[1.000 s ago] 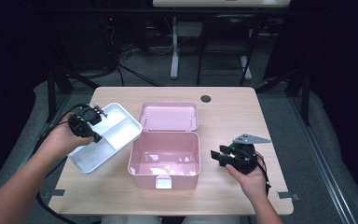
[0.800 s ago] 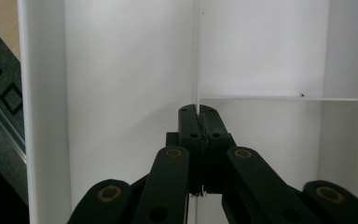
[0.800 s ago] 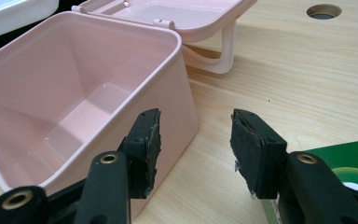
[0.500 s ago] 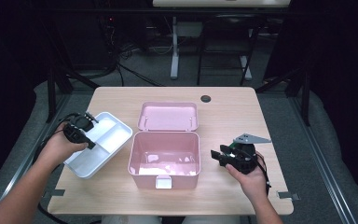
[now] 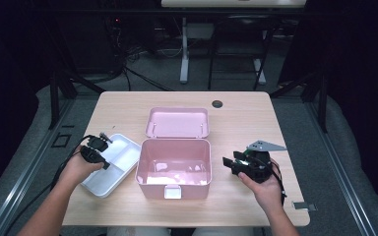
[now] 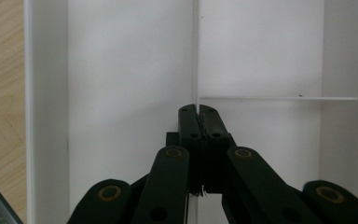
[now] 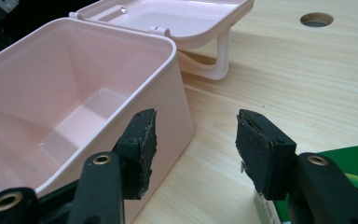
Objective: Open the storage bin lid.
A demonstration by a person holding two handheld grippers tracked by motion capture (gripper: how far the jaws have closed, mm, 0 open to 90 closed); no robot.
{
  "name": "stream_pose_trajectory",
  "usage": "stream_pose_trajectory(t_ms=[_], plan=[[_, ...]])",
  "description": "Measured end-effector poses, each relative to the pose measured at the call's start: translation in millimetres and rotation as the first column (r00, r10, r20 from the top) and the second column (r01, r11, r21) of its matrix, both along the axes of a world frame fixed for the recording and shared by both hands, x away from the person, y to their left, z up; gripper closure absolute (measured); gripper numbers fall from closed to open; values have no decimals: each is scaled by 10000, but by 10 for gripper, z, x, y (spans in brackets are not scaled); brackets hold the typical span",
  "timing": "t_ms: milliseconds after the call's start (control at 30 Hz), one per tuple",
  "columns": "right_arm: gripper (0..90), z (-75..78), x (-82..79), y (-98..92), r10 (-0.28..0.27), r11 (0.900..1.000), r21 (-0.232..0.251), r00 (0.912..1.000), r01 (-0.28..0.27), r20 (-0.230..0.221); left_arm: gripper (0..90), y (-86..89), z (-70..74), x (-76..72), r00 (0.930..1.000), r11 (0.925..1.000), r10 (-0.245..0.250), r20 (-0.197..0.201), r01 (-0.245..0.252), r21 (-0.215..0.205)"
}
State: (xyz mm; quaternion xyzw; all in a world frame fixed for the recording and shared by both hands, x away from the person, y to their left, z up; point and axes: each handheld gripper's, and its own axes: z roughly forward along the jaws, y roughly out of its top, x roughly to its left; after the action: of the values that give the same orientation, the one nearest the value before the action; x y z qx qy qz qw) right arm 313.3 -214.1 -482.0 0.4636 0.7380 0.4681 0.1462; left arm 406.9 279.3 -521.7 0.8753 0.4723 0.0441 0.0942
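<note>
A white compartment tray [image 5: 115, 167] lies on the table left of the open pink box [image 5: 174, 143]. My left gripper [image 5: 103, 160] is shut on the tray's thin divider wall [image 6: 198, 56]; in the left gripper view the jaw tips [image 6: 198, 114] pinch that wall from both sides. The box's lid [image 5: 177, 123] lies folded back behind it, and the box [image 7: 74, 93] looks empty inside. My right gripper [image 5: 229, 164] rests right of the box. Its jaws [image 7: 193, 140] have just been opening, with only bare table between them.
A round cable hole [image 5: 217, 103] sits in the wooden table behind the lid. Something green [image 7: 349, 163] lies under the right gripper in the right gripper view. The tray's left corner is close to the table's left edge [image 5: 76, 162].
My left gripper has come down and toward the front left with the tray, which now rests low on the table. The right hand has stayed put.
</note>
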Motion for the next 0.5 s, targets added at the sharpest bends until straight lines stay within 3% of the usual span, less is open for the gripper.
stream_pose_trajectory(t_ms=[167,200,300,333,400,433,500], plan=[[442,48,37,-11,100,9998,152,9999,-102,116,894,19,-111,-21,9999,9998,163,1,-163,121],[435,64,40,-9,180,9998,111,9989,-185,426,890,28,-126,-29,9997,9997,223,-97,-222,94],[408,129,47,-10,213,9989,-432,9986,-192,489,764,54,-136,-56,9992,9994,338,-204,-336,81],[396,164,58,-16,232,9977,-644,9986,-202,466,725,59,-127,-73,9994,9994,344,50,-344,40],[387,226,87,-32,241,9956,-907,9995,-220,219,657,76,-106,-99,9986,9988,452,269,-447,-203],[387,247,103,-36,232,9944,-1035,9997,-224,74,632,92,-84,-95,9989,9994,324,335,-321,-88],[362,294,174,-32,383,9867,-1556,9977,-466,-560,567,129,-34,-103,9972,9993,373,654,-368,-93]])
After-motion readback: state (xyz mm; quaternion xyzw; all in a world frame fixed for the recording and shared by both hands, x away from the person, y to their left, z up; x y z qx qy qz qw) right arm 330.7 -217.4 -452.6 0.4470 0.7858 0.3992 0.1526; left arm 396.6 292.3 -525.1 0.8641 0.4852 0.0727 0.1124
